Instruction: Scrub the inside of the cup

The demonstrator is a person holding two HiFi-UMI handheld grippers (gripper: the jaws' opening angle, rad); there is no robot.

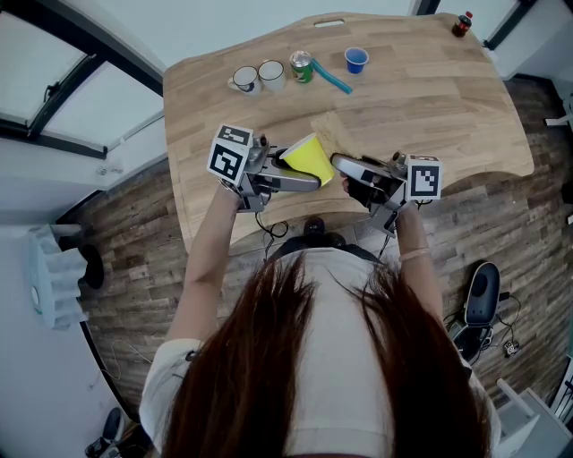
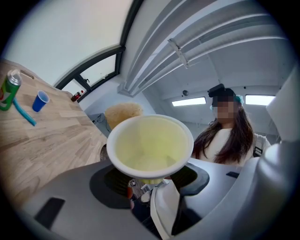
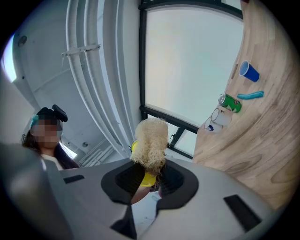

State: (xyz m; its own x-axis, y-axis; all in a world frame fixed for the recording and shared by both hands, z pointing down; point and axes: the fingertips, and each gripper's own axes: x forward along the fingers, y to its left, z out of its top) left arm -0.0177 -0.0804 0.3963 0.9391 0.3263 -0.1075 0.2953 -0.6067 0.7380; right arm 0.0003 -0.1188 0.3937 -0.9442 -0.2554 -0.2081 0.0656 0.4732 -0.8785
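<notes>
A yellow cup (image 1: 309, 158) is held above the table's near edge with my left gripper (image 1: 306, 182) shut on its lower part. In the left gripper view the cup (image 2: 150, 145) has a white rim and a pale yellow inside, and its mouth faces the camera between the jaws of the left gripper (image 2: 150, 177). My right gripper (image 1: 345, 166) is shut on a tan loofah scrubber (image 3: 150, 140), which stands up from the jaws of the right gripper (image 3: 149, 177). The scrubber (image 2: 123, 112) sits just beyond the cup's rim, outside the cup. A bit of the yellow cup (image 3: 148, 178) shows behind the scrubber.
On the far side of the wooden table (image 1: 430, 98) stand two white mugs (image 1: 243, 80) (image 1: 271, 74), a green can (image 1: 301, 65), a blue cup (image 1: 356, 60) and a teal stick (image 1: 333, 77). A dark bottle (image 1: 462, 24) stands at the far right corner.
</notes>
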